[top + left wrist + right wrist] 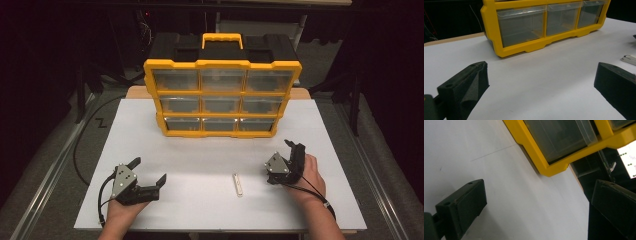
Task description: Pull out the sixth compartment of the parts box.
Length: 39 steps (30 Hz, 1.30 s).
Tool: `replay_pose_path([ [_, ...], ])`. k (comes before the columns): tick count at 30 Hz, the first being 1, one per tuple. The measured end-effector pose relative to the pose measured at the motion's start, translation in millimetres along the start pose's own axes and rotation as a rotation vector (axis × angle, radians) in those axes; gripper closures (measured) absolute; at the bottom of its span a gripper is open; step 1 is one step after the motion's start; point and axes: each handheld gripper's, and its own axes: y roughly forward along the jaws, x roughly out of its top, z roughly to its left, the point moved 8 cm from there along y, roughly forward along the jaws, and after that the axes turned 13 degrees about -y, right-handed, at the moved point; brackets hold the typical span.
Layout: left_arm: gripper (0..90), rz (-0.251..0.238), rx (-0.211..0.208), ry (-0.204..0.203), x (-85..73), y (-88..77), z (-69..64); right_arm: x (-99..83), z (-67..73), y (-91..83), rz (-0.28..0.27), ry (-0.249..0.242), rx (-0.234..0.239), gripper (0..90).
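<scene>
Two grippers: left gripper (pixel 150 172) and right gripper (pixel 293 145) both gape wide, holding nothing.
Small white flat stick (pixel 238 184): untouched (between them).
Yellow-framed plastic drawer cabinet (pixel 222 64): drawers shut.
Progress: not begun, likely.

Yellow-framed organiser box (pixel 222 97) stands upright at the far-centre of the white tabletop (pixel 200 160), w/ a black top, a yellow carry handle (pixel 222 39) and 3 rows x 3 clear drawers (pixel 221 104) facing the near edge; what's in the drawers can't be made out. Left gripper view has its bottom row close up, the clear drawer fronts (pixel 521 25) set in the yellow frame (pixel 491 32), which sits flat on the white top. A wooden board (pixel 135 92) shows just behind the box at both sides; a black cable (pixel 82 140) loops over the grey floor (pixel 45 150) to the table's left; dark surroundings beyond.
</scene>
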Motion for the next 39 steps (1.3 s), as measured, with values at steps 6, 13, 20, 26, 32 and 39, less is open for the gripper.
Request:
replay_pose_path([
  [6,0.3,-0.001,-0.001,0.009,-0.1,-0.3,-1.0,6.4,-0.4,-2.6,-0.006,-0.07,-0.023,0.9],
  [13,0.3,-0.001,-0.006,0.017,0.2,0.1,-1.8,11.0,0.0,-5.7,0.002,-0.136,-0.038,0.9],
  [20,0.2,0.009,-0.002,0.026,0.1,1.2,-3.5,14.5,-0.3,-8.3,0.016,-0.213,-0.062,1.0],
  [26,0.3,0.03,-0.007,0.035,-1.5,4.2,-6.9,15.4,-1.7,-10.0,0.023,-0.248,-0.076,1.0],
  [32,0.3,0.006,0.005,0.014,1.9,3.4,-4.0,15.4,0.3,-8.3,0.029,-0.272,-0.072,1.3],
  [39,0.5,0.027,0.027,0.032,1.2,3.6,-2.1,15.5,0.1,-9.8,0.057,-0.297,-0.098,8.6],
])
